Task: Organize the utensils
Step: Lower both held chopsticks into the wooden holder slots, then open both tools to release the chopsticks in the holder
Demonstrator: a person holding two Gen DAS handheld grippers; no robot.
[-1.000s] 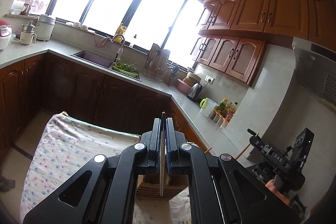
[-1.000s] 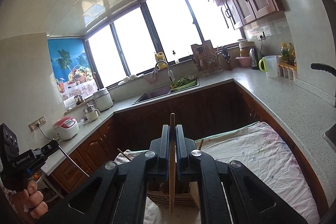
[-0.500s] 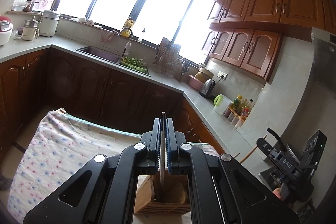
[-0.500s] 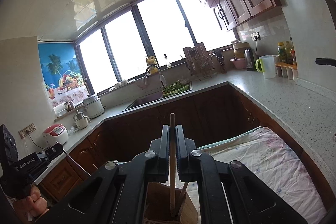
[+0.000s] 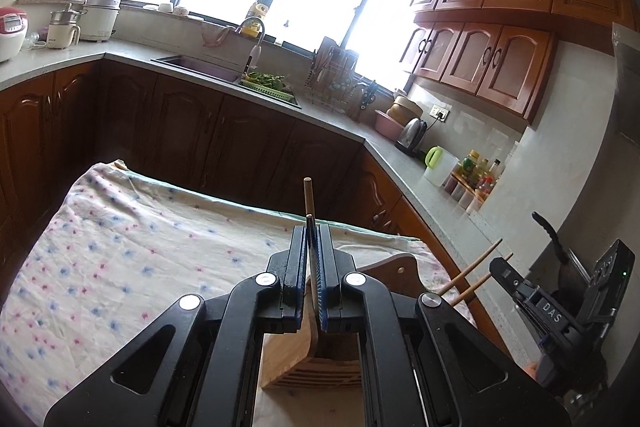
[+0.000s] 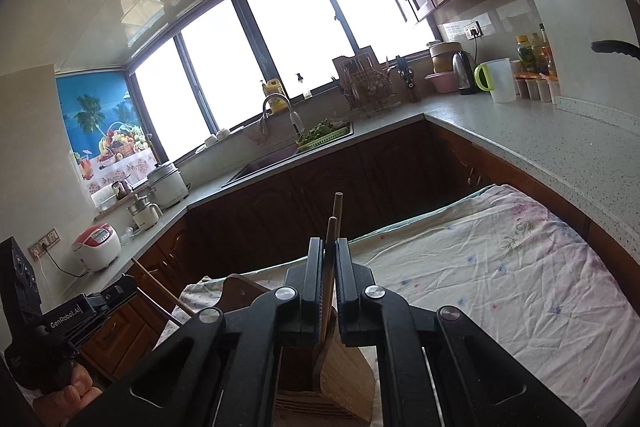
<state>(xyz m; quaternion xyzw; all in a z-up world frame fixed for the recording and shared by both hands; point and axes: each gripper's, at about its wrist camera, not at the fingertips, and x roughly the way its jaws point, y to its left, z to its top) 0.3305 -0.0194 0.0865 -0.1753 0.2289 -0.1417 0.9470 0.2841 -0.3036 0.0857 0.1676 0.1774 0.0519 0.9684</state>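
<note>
Tilting slightly downward, both grippers (image 5: pixel 311 251) (image 6: pixel 329 259) pinch utensils over the wooden holder (image 5: pixel 296 359).

Each hand-held gripper (image 5: pixel 313 267) (image 6: pixel 328 281) is matte black with 4 silver screws; blue-edged pads line the left one's fingers (image 5: pixel 322 291).

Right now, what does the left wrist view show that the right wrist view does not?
Only the left wrist view shows the left gripper, jaws shut on a thin dark utensil, and the range hood. Only the right wrist view shows the right gripper, shut on a wooden stick. Both show the wooden holder, floral cloth and sink.
</note>
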